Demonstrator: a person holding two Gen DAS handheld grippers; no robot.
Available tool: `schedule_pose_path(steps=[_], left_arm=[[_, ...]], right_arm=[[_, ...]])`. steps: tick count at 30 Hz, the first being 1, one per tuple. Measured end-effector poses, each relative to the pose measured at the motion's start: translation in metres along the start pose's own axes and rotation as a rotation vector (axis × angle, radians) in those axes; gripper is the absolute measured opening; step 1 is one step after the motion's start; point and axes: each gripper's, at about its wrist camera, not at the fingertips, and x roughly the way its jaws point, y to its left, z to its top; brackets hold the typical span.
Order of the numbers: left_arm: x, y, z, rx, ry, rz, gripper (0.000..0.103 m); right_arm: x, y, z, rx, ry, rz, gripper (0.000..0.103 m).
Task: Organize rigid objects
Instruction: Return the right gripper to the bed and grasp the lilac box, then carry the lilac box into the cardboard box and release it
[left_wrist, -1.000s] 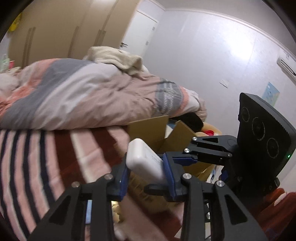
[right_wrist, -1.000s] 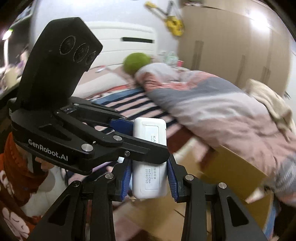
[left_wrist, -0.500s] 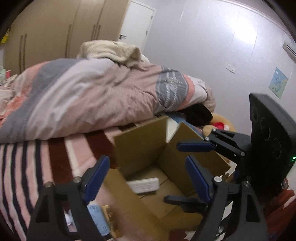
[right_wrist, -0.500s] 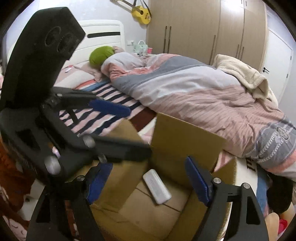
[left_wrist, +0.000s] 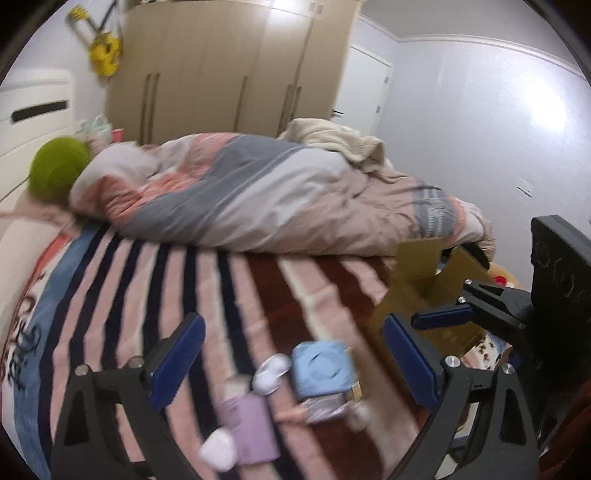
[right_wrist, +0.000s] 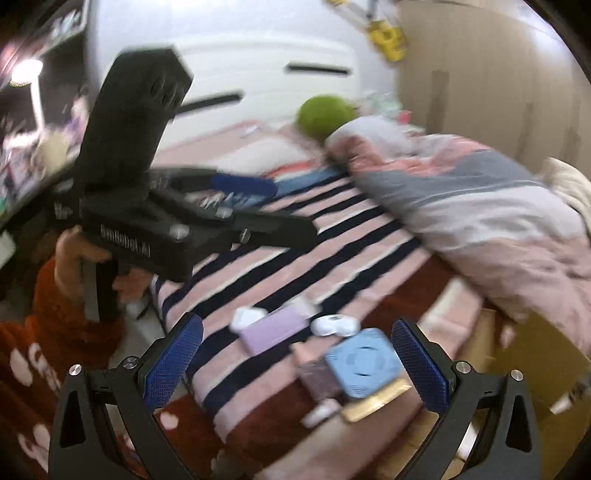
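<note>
Several small rigid objects lie on the striped bedspread near the bed's edge: a light blue square box, a lilac flat box, a white oval case and a small white piece. My left gripper is open and empty above them. My right gripper is open and empty over the same cluster. The cardboard box stands at the bed's edge to the right; its inside is hidden.
A rumpled pink and grey duvet lies across the bed beyond the objects. A green round cushion is near the white headboard. Wardrobes line the far wall. The person's hand holds the left gripper's body.
Both grippers held a white flat device together, then opened and it lay in the cardboard box. Both have since swung left to the cluster of objects on the bedspread.
</note>
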Motion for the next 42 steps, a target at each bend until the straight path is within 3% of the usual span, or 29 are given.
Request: schedule_pose_path(steps=[4, 8, 11, 13, 14, 17, 21, 27, 29, 33, 42], left_arm=[[-0.001, 0.042, -0.033, -0.062, 0.017, 0.039, 0.096], [0.001, 0.075, -0.063, -0.117, 0.031, 0.066, 0.096], [0.002, 0.088, -0.077, -0.149, 0.040, 0.066, 0.096], [0.001, 0.096, -0.082, -0.162, 0.043, 0.068, 0.096], [0.000, 0.100, -0.084, -0.167, 0.044, 0.071, 0.096], [-0.002, 0.110, -0.088, -0.185, 0.040, 0.071, 0.096], [-0.003, 0.115, -0.090, -0.202, 0.036, 0.062, 0.096], [-0.003, 0.114, -0.090, -0.204, 0.035, 0.058, 0.096], [-0.003, 0.114, -0.090, -0.207, 0.036, 0.053, 0.096], [-0.004, 0.105, -0.087, -0.198, 0.042, 0.027, 0.096], [-0.003, 0.033, -0.047, -0.131, -0.003, -0.200, 0.094]], right_arm=[[0.061, 0.019, -0.004, -0.025, 0.124, 0.055, 0.098], [0.121, 0.022, -0.017, 0.088, 0.229, 0.121, 0.096], [0.151, 0.018, -0.027, 0.181, 0.269, 0.150, 0.095], [0.169, 0.012, -0.030, 0.259, 0.289, 0.175, 0.081], [0.175, 0.008, -0.030, 0.288, 0.295, 0.182, 0.079], [0.189, 0.002, -0.030, 0.342, 0.315, 0.132, 0.078], [0.199, -0.004, -0.035, 0.400, 0.362, 0.079, 0.039], [0.197, -0.008, -0.041, 0.446, 0.411, 0.115, 0.039], [0.193, -0.005, -0.044, 0.423, 0.407, 0.097, 0.022], [0.171, -0.001, -0.038, 0.389, 0.328, 0.084, 0.021], [0.076, 0.010, 0.002, 0.259, 0.110, 0.114, 0.021]])
